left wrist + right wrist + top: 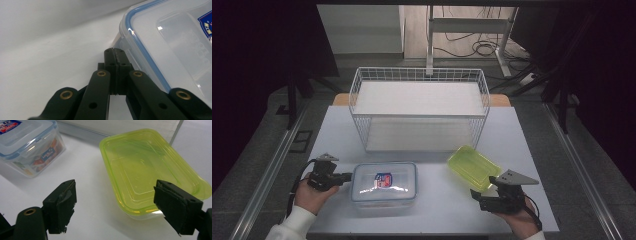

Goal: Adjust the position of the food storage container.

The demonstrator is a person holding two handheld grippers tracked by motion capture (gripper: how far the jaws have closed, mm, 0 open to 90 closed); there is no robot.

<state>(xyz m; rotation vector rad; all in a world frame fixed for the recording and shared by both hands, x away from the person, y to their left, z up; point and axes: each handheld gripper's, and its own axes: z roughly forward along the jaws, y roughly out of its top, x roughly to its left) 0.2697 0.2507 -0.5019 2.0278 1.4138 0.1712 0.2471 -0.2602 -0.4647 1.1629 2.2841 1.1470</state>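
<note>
- The clear box (384, 183) lay near the front edge of the table (437, 220), left of centre and at about 7 o'clock from the wire basket (419, 107).
- It was a see-through rectangle with rounded corners; its lid (175, 40) carried a blue seal line round the rim and a red-and-blue sticker in the middle. In the right gripper view, printed paper in orange and blue showed through the side wall.
- The left gripper (347, 176) sat at the box's 9 o'clock side, jaws pressed together with nothing between them, their tips just beside the lid's corner; whether they touched it could not be told.
- The yellow-green tub (473, 167) lay at 3 o'clock from the box, apart from it, turned at a slant. It was translucent, shallow and rectangular, with stepped ridges in its base.
- The right gripper (115, 205) stood at the tub's 5 o'clock end with jaws spread wide, holding nothing; one jaw was beside the tub's near corner.
</note>
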